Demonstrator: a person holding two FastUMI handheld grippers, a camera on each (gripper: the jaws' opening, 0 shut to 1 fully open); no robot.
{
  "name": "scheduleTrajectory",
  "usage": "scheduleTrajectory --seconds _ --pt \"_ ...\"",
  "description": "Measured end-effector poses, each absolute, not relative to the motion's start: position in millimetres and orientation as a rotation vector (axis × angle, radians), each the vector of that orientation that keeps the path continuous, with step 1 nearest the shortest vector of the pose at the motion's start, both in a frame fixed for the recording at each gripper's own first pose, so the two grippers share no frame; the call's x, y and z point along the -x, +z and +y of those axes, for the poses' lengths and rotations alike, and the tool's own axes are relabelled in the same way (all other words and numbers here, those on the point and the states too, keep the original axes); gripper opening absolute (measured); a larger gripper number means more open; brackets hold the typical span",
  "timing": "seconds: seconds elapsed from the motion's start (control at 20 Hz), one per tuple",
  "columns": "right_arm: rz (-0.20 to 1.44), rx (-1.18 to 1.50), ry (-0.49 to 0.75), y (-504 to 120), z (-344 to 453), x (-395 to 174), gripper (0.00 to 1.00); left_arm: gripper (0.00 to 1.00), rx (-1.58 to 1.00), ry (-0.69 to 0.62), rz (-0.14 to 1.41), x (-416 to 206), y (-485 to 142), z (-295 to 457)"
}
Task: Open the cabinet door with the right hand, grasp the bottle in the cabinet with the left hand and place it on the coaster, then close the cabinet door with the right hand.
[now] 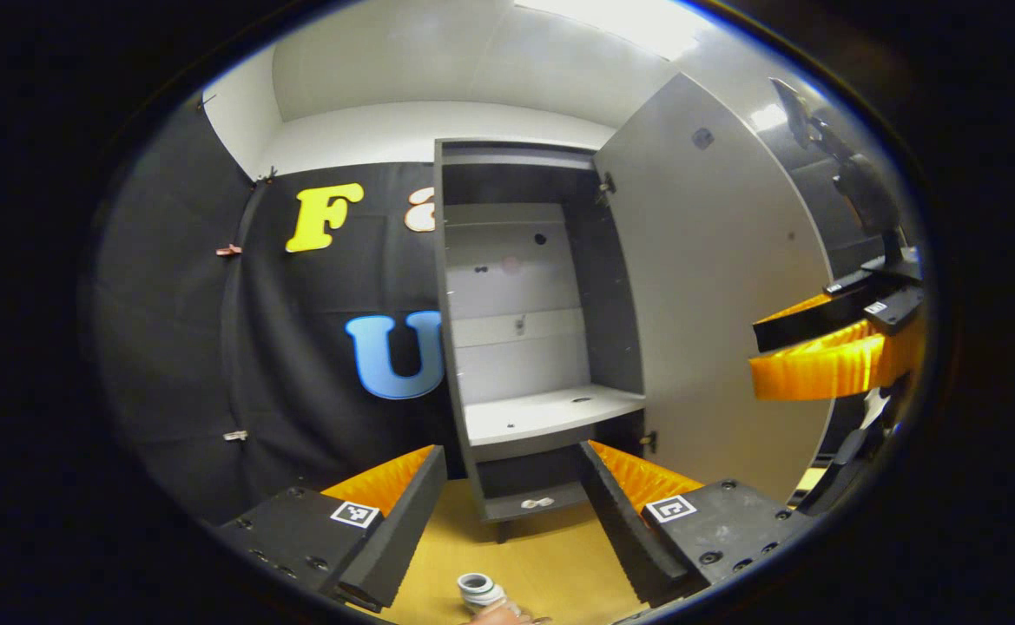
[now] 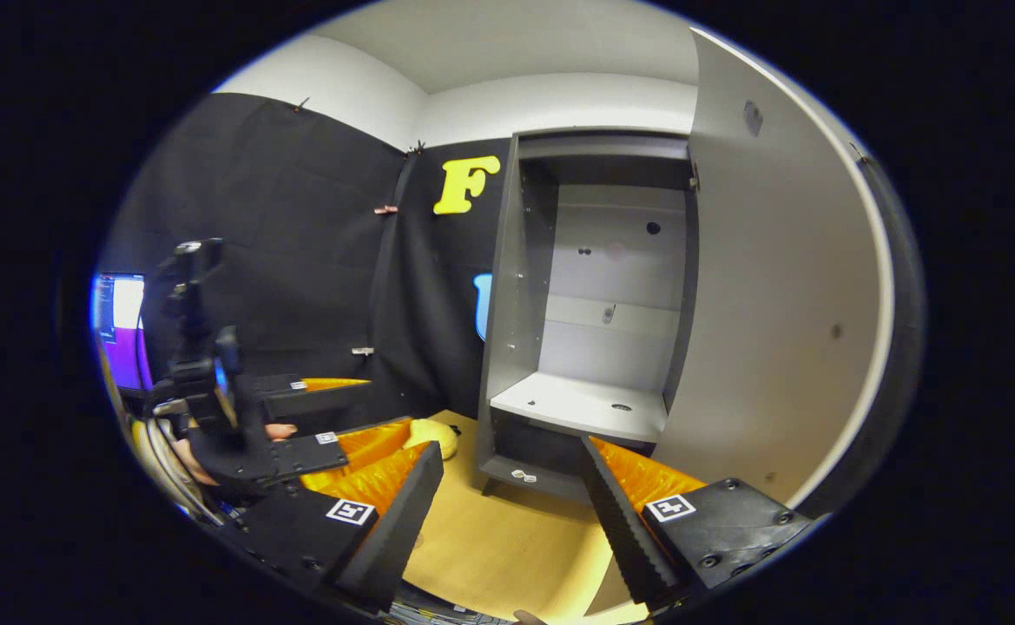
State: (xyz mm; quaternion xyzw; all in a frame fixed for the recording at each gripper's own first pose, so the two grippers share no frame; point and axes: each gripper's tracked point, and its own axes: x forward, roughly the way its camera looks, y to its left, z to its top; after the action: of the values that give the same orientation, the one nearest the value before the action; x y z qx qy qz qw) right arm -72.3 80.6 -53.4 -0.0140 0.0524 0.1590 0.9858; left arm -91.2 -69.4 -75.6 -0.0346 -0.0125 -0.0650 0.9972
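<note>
The grey cabinet (image 1: pixel 542 408) stands with its door (image 1: pixel 715 295) swung wide to the right and its white shelf (image 2: pixel 576 404) bare. A bottle's white cap (image 1: pixel 479 588) shows at the bottom edge of the left gripper view, low on the wooden table and nearer than the fingertips. My left gripper (image 1: pixel 511 451) is open above it, fingers wide apart and touching nothing. My right gripper (image 2: pixel 511 447) is open too, facing the cabinet, and it appears by the door's free edge (image 1: pixel 820 347). The left gripper (image 2: pixel 325 425) also shows at the left of the right gripper view.
A yellow object (image 2: pixel 431 434) lies on the wooden table (image 2: pixel 507 538) left of the cabinet's foot. Small white bits (image 1: pixel 535 503) rest on the cabinet's bottom ledge. A lit screen (image 2: pixel 121 330) glows far left. Black cloth walls close the back and left.
</note>
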Motion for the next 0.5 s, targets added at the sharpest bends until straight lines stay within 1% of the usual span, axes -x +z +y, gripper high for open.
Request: scheduleTrajectory --seconds 0.05,0.1,0.15,0.2,0.25,0.3,0.35,0.4,0.45,0.5 --pt "0.087 0.036 0.309 -43.5 72.5 86.2 0.97 0.99 0.069 -0.155 -0.032 89.9 -65.2 -74.8" --pt "0.063 0.041 0.289 -34.1 62.9 100.7 0.97 0.92 0.065 -0.165 -0.045 87.2 -55.1 -77.7" --pt "0.043 0.035 0.275 -24.2 55.3 116.4 0.97 0.99 0.061 -0.175 -0.057 84.2 -46.5 -80.8" --pt "0.031 0.02 0.265 -17.4 50.3 132.7 0.97 0.99 0.063 -0.186 -0.07 80.3 -40.4 -86.7" --pt "0.028 0.004 0.246 -13.7 41.9 146.5 0.94 0.95 0.072 -0.201 -0.08 77.1 -34.0 -93.8" --pt "0.032 -0.007 0.212 -13.3 28.5 155.7 0.94 0.95 0.084 -0.217 -0.088 73.6 -29.4 -101.5" --pt "0.038 -0.01 0.168 -15.1 13.0 162.9 0.94 0.99 0.096 -0.231 -0.091 70.2 -25.4 -108.8" --pt "0.044 -0.011 0.123 -19.0 -3.2 167.5 0.97 0.98 0.106 -0.241 -0.09 67.5 -23.8 -115.3" --pt "0.052 -0.015 0.073 -21.3 -20.2 171.5 0.94 0.96 0.112 -0.25 -0.091 64.6 -21.1 -121.5" --pt "0.054 -0.023 0.025 -22.0 -37.4 173.6 1.0 0.95 0.115 -0.259 -0.091 63.1 -20.0 -127.6"
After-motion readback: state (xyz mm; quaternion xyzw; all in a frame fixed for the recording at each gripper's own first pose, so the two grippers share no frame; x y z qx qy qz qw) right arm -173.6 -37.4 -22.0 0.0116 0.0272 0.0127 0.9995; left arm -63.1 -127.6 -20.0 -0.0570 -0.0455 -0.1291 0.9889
